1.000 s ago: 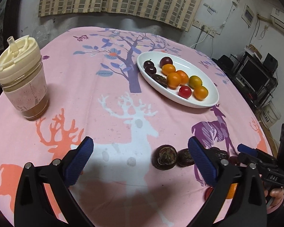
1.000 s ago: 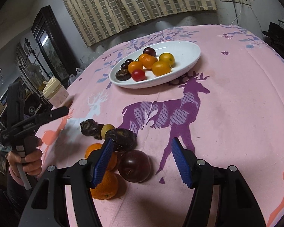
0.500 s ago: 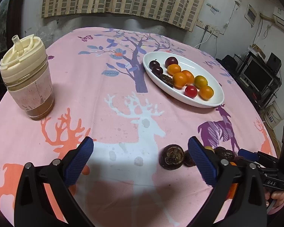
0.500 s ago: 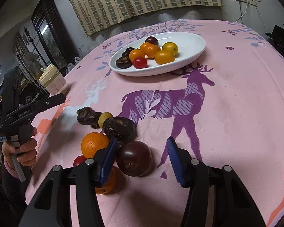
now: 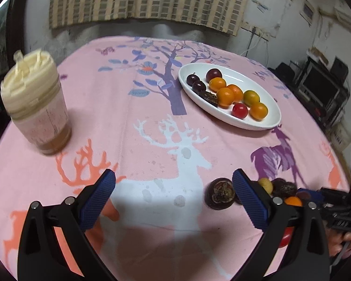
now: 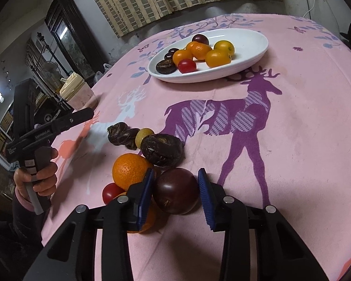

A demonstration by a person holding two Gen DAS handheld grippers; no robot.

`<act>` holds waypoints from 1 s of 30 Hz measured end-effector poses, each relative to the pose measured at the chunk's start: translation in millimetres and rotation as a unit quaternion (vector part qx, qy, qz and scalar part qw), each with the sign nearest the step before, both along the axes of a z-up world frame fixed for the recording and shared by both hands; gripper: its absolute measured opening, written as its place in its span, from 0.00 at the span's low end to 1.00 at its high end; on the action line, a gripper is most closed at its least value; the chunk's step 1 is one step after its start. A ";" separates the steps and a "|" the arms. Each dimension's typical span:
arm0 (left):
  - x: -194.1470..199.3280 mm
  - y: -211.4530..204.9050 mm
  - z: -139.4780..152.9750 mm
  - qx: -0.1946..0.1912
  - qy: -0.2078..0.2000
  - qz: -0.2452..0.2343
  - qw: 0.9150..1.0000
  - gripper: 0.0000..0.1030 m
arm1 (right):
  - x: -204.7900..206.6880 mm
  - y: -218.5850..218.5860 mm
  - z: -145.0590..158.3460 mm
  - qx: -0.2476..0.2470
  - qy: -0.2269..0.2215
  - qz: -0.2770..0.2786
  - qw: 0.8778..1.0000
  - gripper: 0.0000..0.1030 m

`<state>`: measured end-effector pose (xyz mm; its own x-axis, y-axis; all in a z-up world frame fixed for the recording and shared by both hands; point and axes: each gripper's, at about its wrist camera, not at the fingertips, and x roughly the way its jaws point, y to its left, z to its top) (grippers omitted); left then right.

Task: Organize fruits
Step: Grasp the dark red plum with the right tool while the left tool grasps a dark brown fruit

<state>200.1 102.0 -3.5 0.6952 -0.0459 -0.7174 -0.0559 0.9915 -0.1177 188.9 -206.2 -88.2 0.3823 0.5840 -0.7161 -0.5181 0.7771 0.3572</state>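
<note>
A dark purple plum [image 6: 175,192] lies on the pink tablecloth between the blue pads of my right gripper [image 6: 175,175]. The jaws are closing and both pads touch its sides. Around it lie an orange [image 6: 131,171], a cherry tomato [image 6: 111,192], a mangosteen [image 6: 162,149], a small yellow fruit [image 6: 144,135] and dark dried fruit [image 6: 121,135]. The white oval plate [image 6: 252,44] farther back holds several oranges, plums and a tomato. My left gripper [image 5: 174,182] hovers wide open with nothing held; one mangosteen [image 5: 220,194] sits just inside its right finger.
A lidded cup [image 5: 35,103] with a brown drink stands at the table's left side. A person's hand [image 6: 37,175] holds the left gripper's handle left of the fruit pile. Dark cabinets and electronics ring the round table.
My right gripper's jaws have narrowed from well apart to touching the plum on both sides. The left gripper stays wide open in about the same spot.
</note>
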 end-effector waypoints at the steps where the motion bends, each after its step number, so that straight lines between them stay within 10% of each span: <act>1: -1.1 -2.4 1.3 0.014 -0.005 -0.004 1.000 0.95 | 0.7 0.4 -1.7 0.001 0.007 0.003 1.000 0.40; 13: -8.9 -38.8 -11.8 0.067 0.007 -0.119 0.991 0.94 | 4.1 -15.4 3.6 0.033 0.007 -0.031 0.999 0.38; 18: -4.9 -58.7 -27.5 0.089 0.032 -0.176 0.980 0.61 | 6.8 -17.2 1.6 0.027 0.013 -0.041 0.999 0.38; 27: 15.8 -60.2 -39.7 0.090 0.047 -0.187 0.977 0.55 | 8.3 -16.3 0.8 0.017 0.012 -0.046 0.999 0.38; 30: 16.0 -59.9 -39.0 0.070 0.050 -0.199 0.976 0.36 | 8.7 -17.7 0.4 0.015 0.012 -0.049 0.999 0.38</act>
